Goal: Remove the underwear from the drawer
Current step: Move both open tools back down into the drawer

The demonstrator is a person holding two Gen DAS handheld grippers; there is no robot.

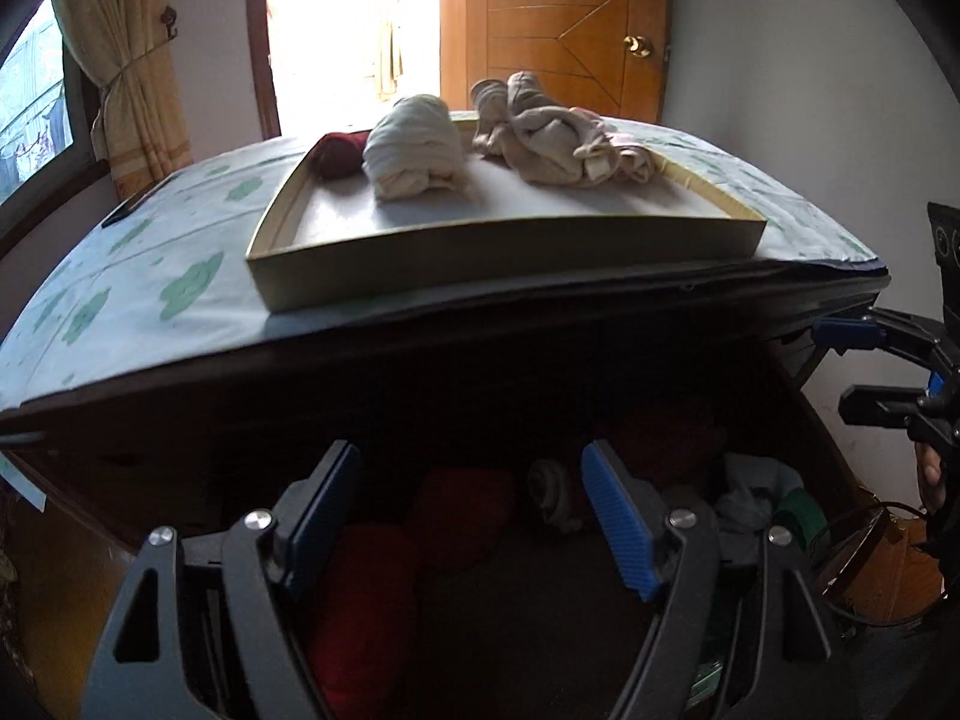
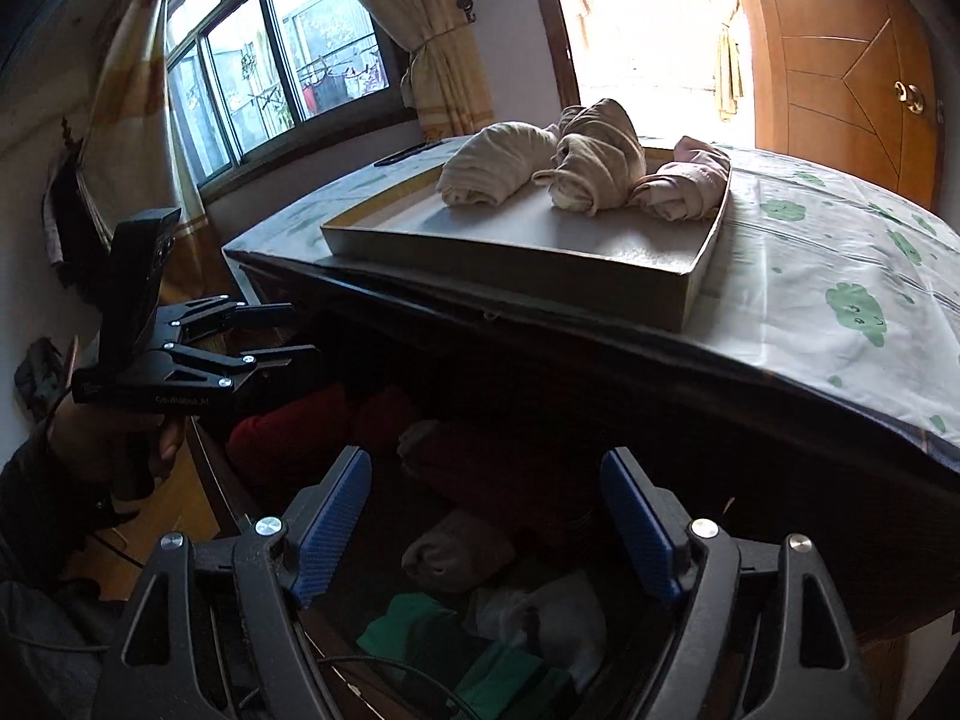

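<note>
Beige rolls done: 3 rolled garments plus 1 dark red roll lie in the shallow tray on the dresser top.
Rolls left: red rolls, a grey roll and green pieces remain in the open drawer.
Left gripper: released, empty, above the drawer's left end.
Right gripper: released, empty, over the right end.
Progress: judged partly complete.
</note>
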